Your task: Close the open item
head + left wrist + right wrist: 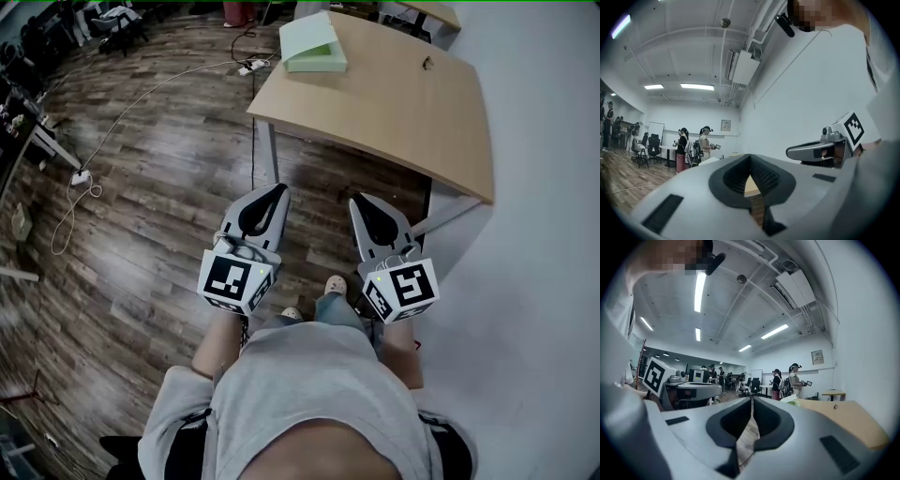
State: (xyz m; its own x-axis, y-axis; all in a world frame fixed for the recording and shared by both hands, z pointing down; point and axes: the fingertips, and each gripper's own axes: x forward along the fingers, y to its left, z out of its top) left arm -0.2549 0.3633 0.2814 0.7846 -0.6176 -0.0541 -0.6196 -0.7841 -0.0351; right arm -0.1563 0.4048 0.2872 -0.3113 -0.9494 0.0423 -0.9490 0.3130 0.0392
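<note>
both grippers held level in front of the person, side by side, well short of the worktop [403,112]. left gripper [279,189]: jaws together, nothing between them. right gripper [356,200]: jaws also meet at the tips, empty. green box [314,45] sits at the far left corner of the worktop, white lid looks raised, well apart from both grippers. rest of the worktop's bare wood. white cable [141,98] runs across the wood floor [159,187] on the left.
</note>
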